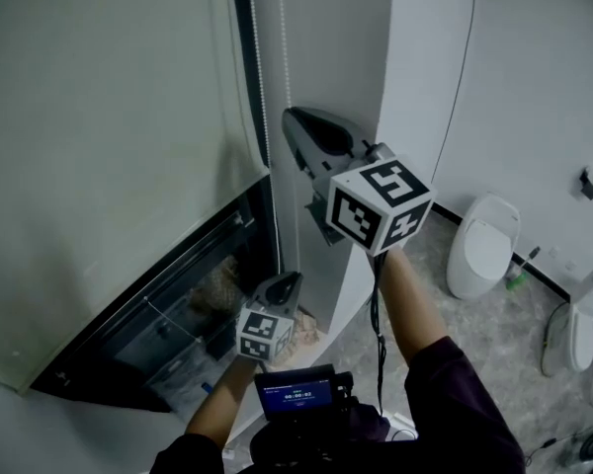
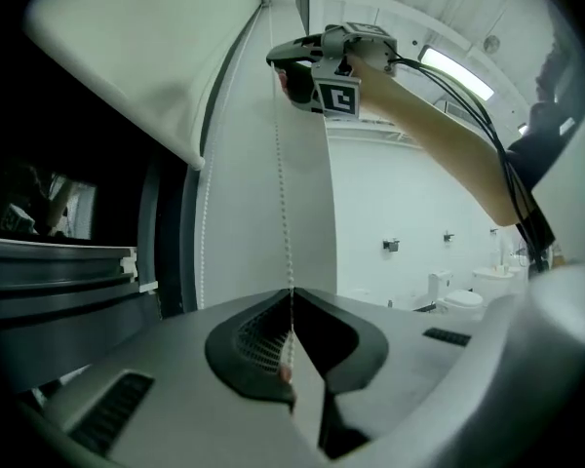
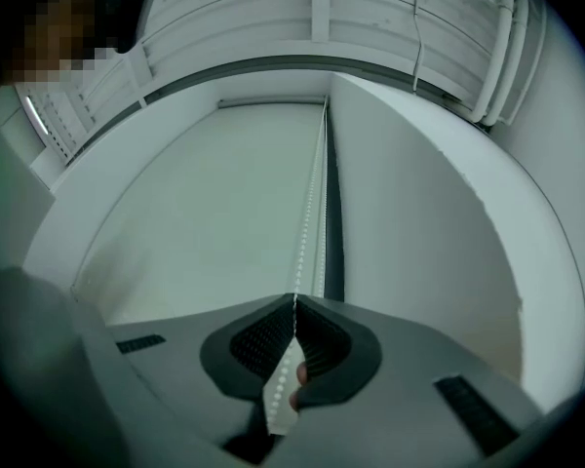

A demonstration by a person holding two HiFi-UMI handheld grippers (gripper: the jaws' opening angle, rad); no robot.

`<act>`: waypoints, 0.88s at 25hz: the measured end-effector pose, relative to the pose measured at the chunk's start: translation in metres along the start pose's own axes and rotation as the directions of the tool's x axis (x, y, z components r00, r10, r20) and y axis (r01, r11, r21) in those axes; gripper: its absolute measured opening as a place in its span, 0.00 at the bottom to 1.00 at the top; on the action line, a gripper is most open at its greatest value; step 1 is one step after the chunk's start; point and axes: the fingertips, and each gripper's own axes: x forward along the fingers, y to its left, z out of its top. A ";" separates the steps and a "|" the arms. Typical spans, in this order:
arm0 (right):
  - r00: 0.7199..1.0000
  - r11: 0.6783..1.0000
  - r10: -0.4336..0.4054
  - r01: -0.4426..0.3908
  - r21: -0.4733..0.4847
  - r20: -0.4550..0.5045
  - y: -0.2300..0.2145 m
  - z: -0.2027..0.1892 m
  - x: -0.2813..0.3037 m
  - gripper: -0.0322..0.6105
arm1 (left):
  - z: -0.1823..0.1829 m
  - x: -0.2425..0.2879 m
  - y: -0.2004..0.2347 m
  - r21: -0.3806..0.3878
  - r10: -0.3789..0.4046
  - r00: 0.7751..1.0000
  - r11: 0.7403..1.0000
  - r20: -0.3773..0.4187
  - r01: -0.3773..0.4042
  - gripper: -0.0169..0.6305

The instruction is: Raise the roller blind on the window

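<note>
The white roller blind (image 1: 109,136) covers most of the window, and dark glass (image 1: 168,314) shows below its bottom edge. Beside the frame hangs the bead chain (image 1: 284,47). My right gripper (image 1: 290,117) is raised and shut on one strand of it. Lower down, my left gripper (image 1: 293,280) is shut on the same chain. In the left gripper view the chain (image 2: 283,183) runs taut from the left gripper (image 2: 291,298) up to the right gripper (image 2: 281,66). In the right gripper view the chain (image 3: 307,222) rises from the right gripper (image 3: 294,302) alongside the blind (image 3: 205,213).
A white wall corner (image 1: 415,87) stands just right of the chain. Toilets (image 1: 482,245) (image 1: 573,329) sit on the grey floor to the right. A small screen device (image 1: 298,395) hangs at the person's chest. A thin cable (image 1: 460,97) runs down the wall.
</note>
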 end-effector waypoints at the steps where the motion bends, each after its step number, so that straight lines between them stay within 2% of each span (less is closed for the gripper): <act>1: 1.000 1.000 -0.010 0.010 -0.024 0.009 0.001 0.001 0.000 0.07 | 0.001 0.000 0.002 0.000 0.003 1.000 1.000 -0.002 -0.003 0.05; 4: 0.998 0.988 -0.055 0.060 -0.143 0.043 0.004 0.005 -0.007 0.07 | 0.023 -0.009 0.015 0.001 0.027 0.999 1.000 0.048 -0.027 0.06; 6: 0.997 0.979 -0.064 0.072 -0.192 0.050 0.007 0.002 -0.014 0.07 | 0.066 -0.019 0.031 -0.005 0.055 0.988 0.998 0.141 -0.055 0.06; 9: 0.998 0.976 -0.070 0.069 -0.206 0.002 0.008 -0.021 -0.024 0.07 | 0.153 -0.036 0.051 -0.014 0.063 0.949 0.998 0.309 -0.061 0.06; 11: 0.996 0.977 -0.074 0.062 -0.206 -0.050 0.009 -0.047 -0.032 0.07 | 0.206 -0.044 0.056 0.004 0.043 0.920 0.999 0.388 -0.049 0.06; 14: 0.987 0.984 -0.065 0.039 -0.176 -0.146 0.011 -0.094 -0.046 0.07 | 0.271 -0.041 0.054 0.062 -0.002 0.896 0.998 0.444 -0.029 0.06; 16: 0.975 0.989 -0.061 0.030 -0.145 -0.214 0.013 -0.136 -0.056 0.07 | 0.298 -0.038 0.050 0.096 -0.034 0.888 0.995 0.459 -0.011 0.06; 20: 0.918 0.997 -0.025 -0.005 -0.075 -0.395 0.026 -0.260 -0.081 0.07 | 0.306 -0.030 0.056 0.134 -0.071 0.876 0.991 0.476 0.008 0.06; 22: 0.889 0.999 0.007 -0.027 -0.038 -0.457 0.035 -0.297 -0.096 0.07 | 0.319 -0.023 0.054 0.151 -0.079 0.878 0.988 0.472 0.008 0.06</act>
